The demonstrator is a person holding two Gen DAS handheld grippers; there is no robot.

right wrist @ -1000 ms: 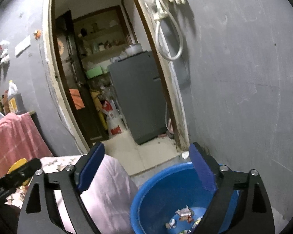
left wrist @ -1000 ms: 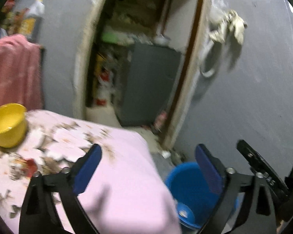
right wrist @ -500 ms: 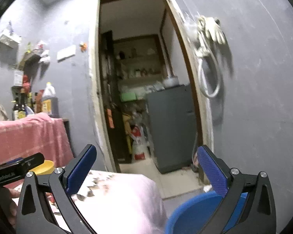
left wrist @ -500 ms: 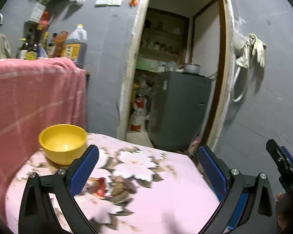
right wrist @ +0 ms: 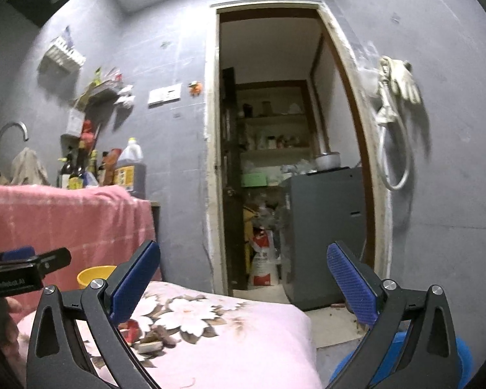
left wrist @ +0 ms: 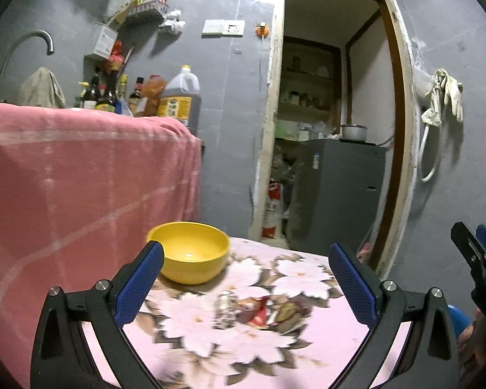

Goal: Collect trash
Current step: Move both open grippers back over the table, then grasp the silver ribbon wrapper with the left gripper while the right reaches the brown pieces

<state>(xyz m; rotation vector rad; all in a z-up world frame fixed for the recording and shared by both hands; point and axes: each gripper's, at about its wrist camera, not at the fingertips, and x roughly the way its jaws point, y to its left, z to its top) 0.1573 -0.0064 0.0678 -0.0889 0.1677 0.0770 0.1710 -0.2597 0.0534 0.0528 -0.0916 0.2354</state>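
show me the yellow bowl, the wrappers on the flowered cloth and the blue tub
yellow bowl (left wrist: 191, 253), left wrist view, inner wall of the bowl
wrappers (left wrist: 243, 308), left wrist view, middle of the blurred pile
blue tub (right wrist: 463, 356), right wrist view, rim at lower right

yellow bowl (left wrist: 191, 261), pink floral tablecloth (left wrist: 275, 350), pink checked cloth (left wrist: 81, 178), blue bucket (right wrist: 463, 356)

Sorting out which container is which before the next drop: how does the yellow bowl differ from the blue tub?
The yellow bowl stands on the flowered tablecloth; the blue tub sits lower, beside the table on the floor. The bowl shows whole and looks empty; the tub is mostly hidden behind the right gripper, contents unseen. Both are round and open-topped.
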